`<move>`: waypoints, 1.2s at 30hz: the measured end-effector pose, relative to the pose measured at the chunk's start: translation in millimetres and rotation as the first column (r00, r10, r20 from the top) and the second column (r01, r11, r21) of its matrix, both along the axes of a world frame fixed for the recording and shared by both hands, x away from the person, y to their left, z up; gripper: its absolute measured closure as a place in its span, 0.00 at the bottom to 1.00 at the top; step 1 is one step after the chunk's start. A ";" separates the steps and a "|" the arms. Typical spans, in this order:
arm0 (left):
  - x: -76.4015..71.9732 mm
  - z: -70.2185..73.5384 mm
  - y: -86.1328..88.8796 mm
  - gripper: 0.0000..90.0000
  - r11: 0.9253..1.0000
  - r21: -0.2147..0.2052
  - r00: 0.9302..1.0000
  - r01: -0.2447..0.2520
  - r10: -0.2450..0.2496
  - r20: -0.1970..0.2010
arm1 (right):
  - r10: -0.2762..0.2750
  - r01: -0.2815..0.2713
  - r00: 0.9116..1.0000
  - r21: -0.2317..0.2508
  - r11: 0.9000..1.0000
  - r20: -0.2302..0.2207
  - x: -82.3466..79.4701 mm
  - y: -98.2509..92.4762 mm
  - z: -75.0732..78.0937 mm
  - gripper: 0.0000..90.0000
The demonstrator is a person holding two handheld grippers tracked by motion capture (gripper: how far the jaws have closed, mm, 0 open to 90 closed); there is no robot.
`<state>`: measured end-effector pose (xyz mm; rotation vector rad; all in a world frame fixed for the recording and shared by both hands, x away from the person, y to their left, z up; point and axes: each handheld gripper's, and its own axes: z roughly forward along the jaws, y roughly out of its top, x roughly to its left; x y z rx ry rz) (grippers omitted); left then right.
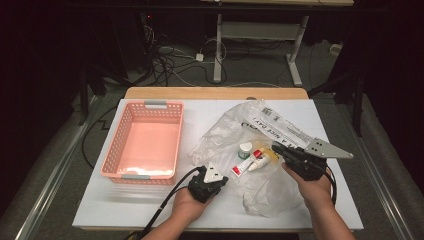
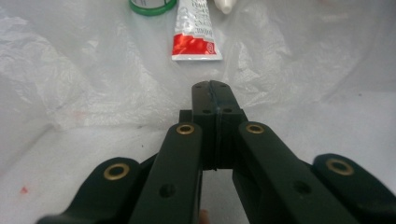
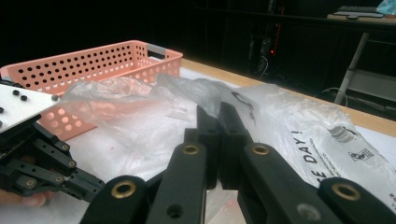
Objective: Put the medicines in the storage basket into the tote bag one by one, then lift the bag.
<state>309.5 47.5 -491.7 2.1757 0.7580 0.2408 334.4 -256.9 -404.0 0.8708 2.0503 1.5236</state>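
- Waiting on the bench (image 1: pixel 150 200), the pink basket (image 1: pixel 145 142) holds nothing, so the sorting seems barely begun.
- Plastic bag (image 1: pixel 240 125) lies spread beside it, pinched by the right tool (image 1: pixel 278 149).
- Left tool (image 1: pixel 216 170), clamped on nothing, points at the tube (image 1: pixel 243 166), bottle (image 1: pixel 256 161) and jar (image 1: pixel 245 149) on the bag.

In the left gripper view the top edge cuts off the green-rimmed jar (image 2: pixel 152 5), the white bottle (image 2: pixel 226 5) and the upper part of the red-and-white tube (image 2: pixel 194 32), whose print is too blurred to read. In the right gripper view the bag's lettering (image 3: pixel 306 156) is partly hidden behind the jaws.
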 end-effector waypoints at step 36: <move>-8.4 35.9 22.7 0.98 0.986 -0.158 0.981 -0.053 0.081 0.178 | 0.000 -0.003 0.996 0.039 0.999 0.091 2.1 6.2 18.9 1.00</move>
